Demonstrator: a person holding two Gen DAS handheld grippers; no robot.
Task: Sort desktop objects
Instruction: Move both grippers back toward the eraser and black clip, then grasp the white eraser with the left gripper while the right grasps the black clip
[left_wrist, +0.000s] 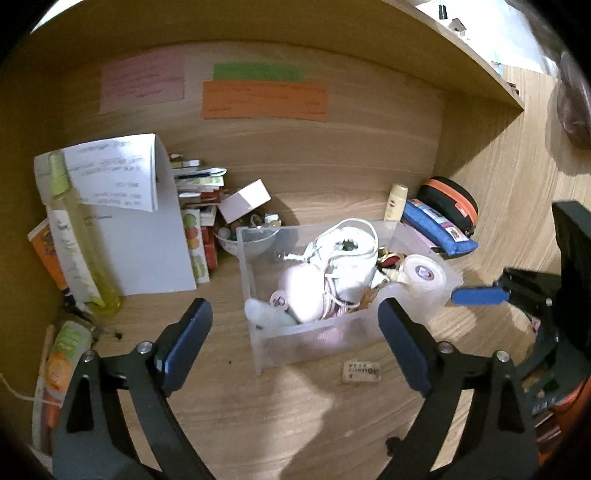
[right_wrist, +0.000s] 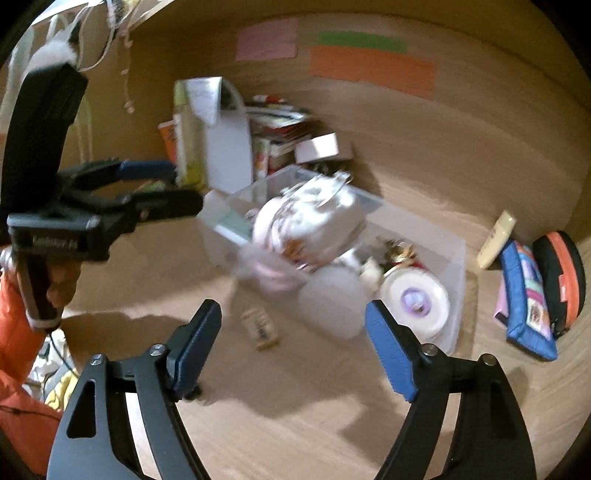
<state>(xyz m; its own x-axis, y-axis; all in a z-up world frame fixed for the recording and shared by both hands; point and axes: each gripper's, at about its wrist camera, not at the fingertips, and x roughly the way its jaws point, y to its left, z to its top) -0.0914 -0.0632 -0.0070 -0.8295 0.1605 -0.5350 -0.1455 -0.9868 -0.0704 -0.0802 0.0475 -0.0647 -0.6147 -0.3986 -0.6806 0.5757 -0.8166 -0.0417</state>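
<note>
Both sets of jaws stand wide, nothing between them. Left gripper (left_wrist: 295, 332) faces the clear plastic bin (left_wrist: 255, 273) on the wooden tabletop (left_wrist: 295, 424); right gripper (right_wrist: 293, 332) hangs near the bin's other side. Bin holds a white cable bundle (left_wrist: 347, 243) and a tape roll (left_wrist: 423, 273). Small eraser (left_wrist: 361, 371) lies just before it. Blue pouch (left_wrist: 436, 229) beside, to the right.

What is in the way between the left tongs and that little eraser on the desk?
Nothing that shows. The left tongs are open and hold nothing, and the eraser lies on bare desk just below the clear plastic box. That box sits behind the eraser, apart from it.
</note>
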